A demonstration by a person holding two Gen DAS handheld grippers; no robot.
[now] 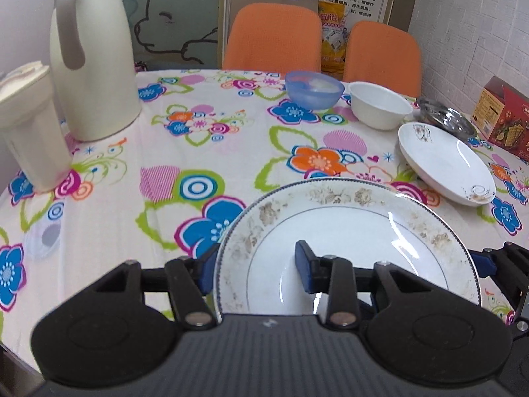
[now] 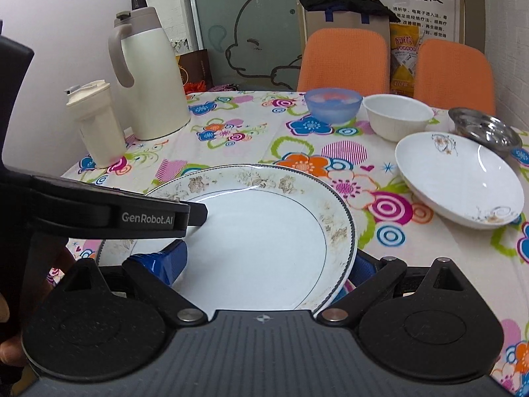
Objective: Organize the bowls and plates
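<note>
A: Where's the floral-rimmed plate (image 1: 347, 248)?

B: Face up and round, so no long axis. It sits low over the flowered tablecloth (image 1: 205, 152); I can't tell whether it touches it. Glossy white ceramic, faded brown flowers around the rim, a thin grey ring inside.

A: And the fingers?

B: The left gripper (image 1: 258, 271) straddles the plate's left rim, one blue pad outside the edge, the other on the plate's face, clamped on it as far as I can see. The right gripper (image 2: 264, 268) does likewise at the right rim: one pad on the face, the other tucked outside the edge.

A: Beyond the fingertips?

B: Ahead and right, a deep white plate (image 1: 446, 165) with small scroll motifs. Farther off, a translucent blue bowl (image 1: 314, 89), a white bowl (image 1: 380, 106) and a metal dish (image 1: 444, 117). Ahead left, a cream jug (image 1: 96, 69) and a lidded cup (image 1: 29, 125).
</note>
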